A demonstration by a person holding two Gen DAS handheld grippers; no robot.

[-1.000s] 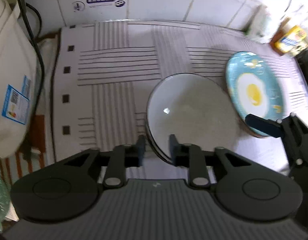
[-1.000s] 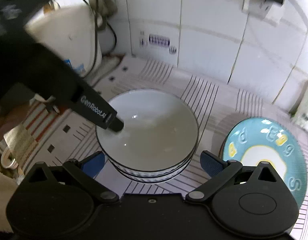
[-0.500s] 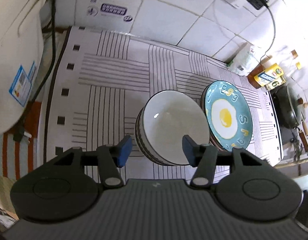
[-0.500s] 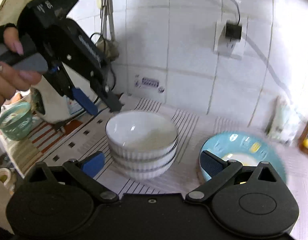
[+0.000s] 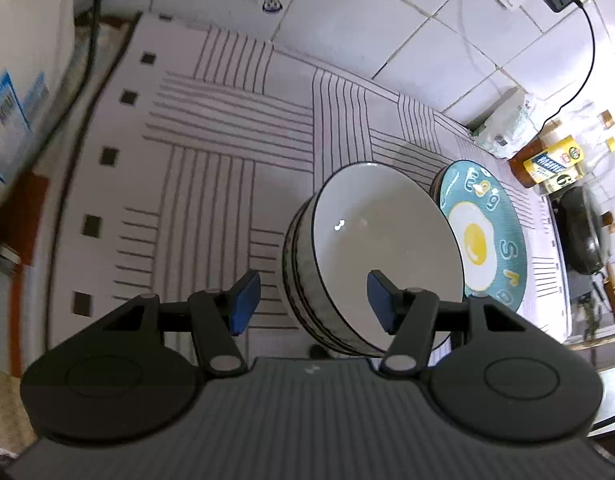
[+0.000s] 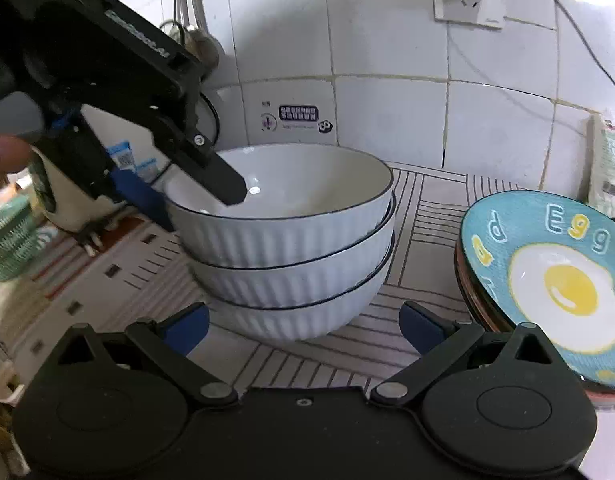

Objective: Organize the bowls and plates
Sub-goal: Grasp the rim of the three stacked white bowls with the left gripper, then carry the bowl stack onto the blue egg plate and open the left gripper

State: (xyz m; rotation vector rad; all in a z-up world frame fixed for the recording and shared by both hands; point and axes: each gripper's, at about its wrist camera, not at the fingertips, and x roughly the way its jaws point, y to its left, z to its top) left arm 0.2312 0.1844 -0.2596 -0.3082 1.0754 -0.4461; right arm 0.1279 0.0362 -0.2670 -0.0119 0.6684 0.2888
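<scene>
Three white ribbed bowls point(image 6: 291, 248) sit nested in a stack on the striped mat point(image 5: 211, 152) covering the desk, near the middle. In the left wrist view the stack point(image 5: 371, 264) shows mostly its top bowl's inside; the lower bowls are only thin edges on its left side, and its near rim is cut off behind the tool body. Just right of the bowls lies a blue plate point(image 6: 555, 280) with a fried egg picture, resting on other plates whose dark rims barely peek out beneath it; how many cannot be told. Its right edge runs out of the right wrist picture.

The left tool point(image 5: 313, 302) has just been opening, its jaws now spread either side of the top bowl's near rim, one finger outside, one inside, neither pad pressing. From the right wrist view, that left tool point(image 6: 203, 200) hides the stack's far left rim. The right tool point(image 6: 303, 326) hangs spread before the bottom bowl, holding nothing.

A person's fingertip point(image 6: 5, 156) at the far left is blurred. Bottles point(image 5: 551, 164) and a dark pan point(image 5: 583, 236) at the far right are small and indistinct.
</scene>
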